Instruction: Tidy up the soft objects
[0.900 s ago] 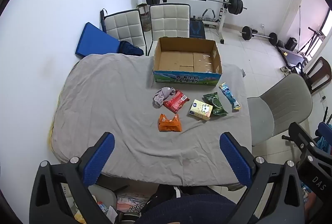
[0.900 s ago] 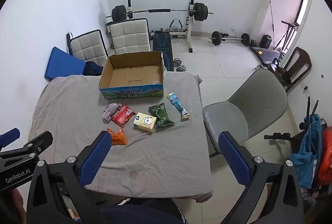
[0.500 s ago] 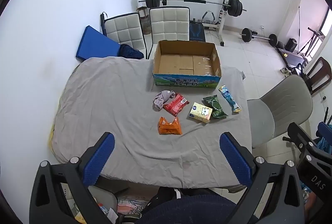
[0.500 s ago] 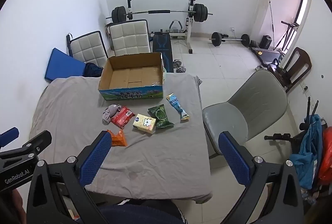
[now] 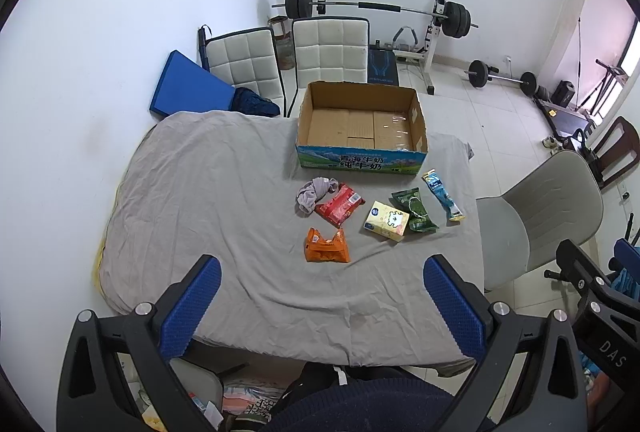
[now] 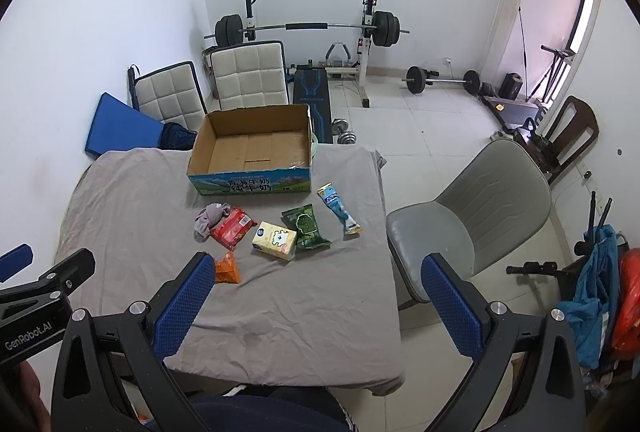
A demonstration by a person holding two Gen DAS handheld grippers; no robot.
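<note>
An open cardboard box (image 5: 362, 128) (image 6: 252, 152) stands at the far side of the grey-covered table (image 5: 208, 192) (image 6: 132, 200). In front of it lie a grey cloth (image 5: 314, 193) (image 6: 210, 218), a red packet (image 5: 340, 205) (image 6: 233, 227), an orange packet (image 5: 326, 246) (image 6: 227, 270), a yellow tissue pack (image 5: 387, 221) (image 6: 275, 241), a green packet (image 5: 415, 209) (image 6: 306, 227) and a blue packet (image 5: 443, 194) (image 6: 339, 208). My left gripper (image 5: 320, 306) and right gripper (image 6: 318, 306) are open and empty, held above the table's near edge.
A grey chair (image 5: 540, 216) (image 6: 472, 220) stands right of the table. Two white chairs (image 5: 328, 52) (image 6: 248, 76) and a blue pad (image 5: 186, 86) stand behind it. A barbell rack (image 5: 376, 8) and weights sit at the back wall.
Both grippers have drawn back and up a little, so the table and objects look slightly farther. Nothing on the table has moved.
</note>
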